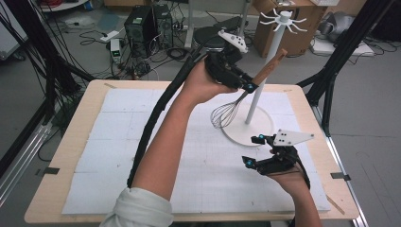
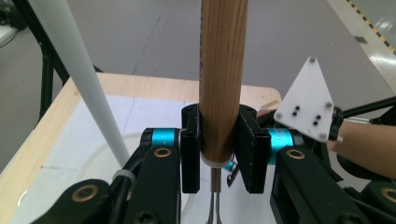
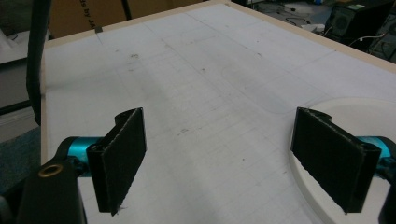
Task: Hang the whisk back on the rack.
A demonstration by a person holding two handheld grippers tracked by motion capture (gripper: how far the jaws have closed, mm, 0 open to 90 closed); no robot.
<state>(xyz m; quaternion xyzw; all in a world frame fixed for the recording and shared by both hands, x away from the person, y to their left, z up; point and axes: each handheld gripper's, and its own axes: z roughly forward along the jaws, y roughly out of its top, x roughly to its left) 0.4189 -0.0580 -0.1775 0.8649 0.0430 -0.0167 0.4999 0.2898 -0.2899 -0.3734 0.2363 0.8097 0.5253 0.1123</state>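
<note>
One whisk hangs above the surface, far right, beside one stand. The left gripper's fingers clamp its handle; the right gripper's fingers gape empty.

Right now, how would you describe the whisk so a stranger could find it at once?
On the white mat, find the white stand with its tall pole. Beside the pole, the left gripper holds the whisk in the air, tilted. Only it has a wooden handle and a wire head.

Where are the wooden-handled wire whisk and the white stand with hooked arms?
Wooden-handled wire whisk (image 1: 224, 115), high view, on its wire loops.
White stand with hooked arms (image 1: 257, 97), high view, on its pole.
</note>
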